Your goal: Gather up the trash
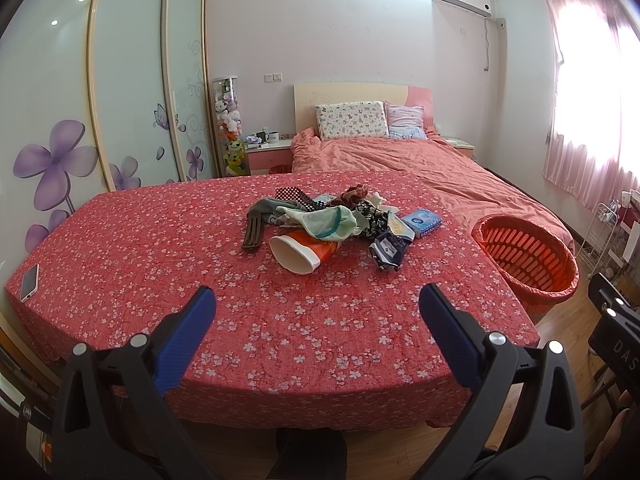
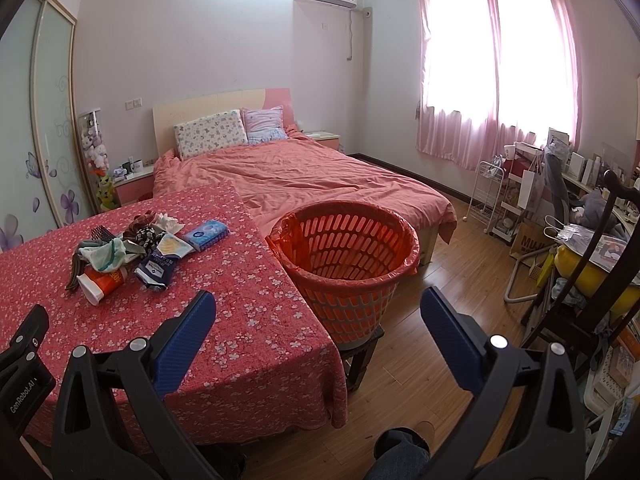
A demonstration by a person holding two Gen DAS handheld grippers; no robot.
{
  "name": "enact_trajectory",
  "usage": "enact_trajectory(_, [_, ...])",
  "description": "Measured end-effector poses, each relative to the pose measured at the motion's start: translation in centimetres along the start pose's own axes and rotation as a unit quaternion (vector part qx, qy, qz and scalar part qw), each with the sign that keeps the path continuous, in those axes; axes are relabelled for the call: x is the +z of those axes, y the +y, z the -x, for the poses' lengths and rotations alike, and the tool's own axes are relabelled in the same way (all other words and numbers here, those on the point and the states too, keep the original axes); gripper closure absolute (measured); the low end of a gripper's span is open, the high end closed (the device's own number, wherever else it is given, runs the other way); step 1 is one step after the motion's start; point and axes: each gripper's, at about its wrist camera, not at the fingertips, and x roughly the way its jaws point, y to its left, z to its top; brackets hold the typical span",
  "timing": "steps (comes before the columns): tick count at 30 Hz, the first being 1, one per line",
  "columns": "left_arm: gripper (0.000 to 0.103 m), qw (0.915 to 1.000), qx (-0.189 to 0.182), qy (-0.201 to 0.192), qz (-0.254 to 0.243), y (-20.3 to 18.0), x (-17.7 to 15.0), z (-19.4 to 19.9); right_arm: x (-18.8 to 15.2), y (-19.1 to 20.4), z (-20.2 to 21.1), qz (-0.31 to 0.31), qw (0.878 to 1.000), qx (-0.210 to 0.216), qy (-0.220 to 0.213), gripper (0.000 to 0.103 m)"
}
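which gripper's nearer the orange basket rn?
Right. The right gripper hovers open just short of the orange basket; the left gripper hangs open over the table's near edge, basket off to its right.

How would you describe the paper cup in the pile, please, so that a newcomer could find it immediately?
Start at the table with the red floral tablecloth and find the heap of cloth and wrappers in its middle. At the heap's near edge a paper cup lies on its side. It alone is orange with a white inside, its open mouth facing the cameras.
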Motion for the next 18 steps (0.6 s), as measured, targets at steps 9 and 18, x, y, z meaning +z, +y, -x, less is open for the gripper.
enact_trajectory(9, [0.004,1.0000,0.000,0.001,0.000,0.23,0.09,0.02,-0.01,-0.01,-0.01,0.000,1.000,0.000,0.001,0.002])
enact_trajectory(18, [0.004,1.0000,0.000,0.003,-0.001,0.65,-0.36,-0.28,0.04,-0.11,-0.24,0.001,1.000,-0.002,0.001,0.002])
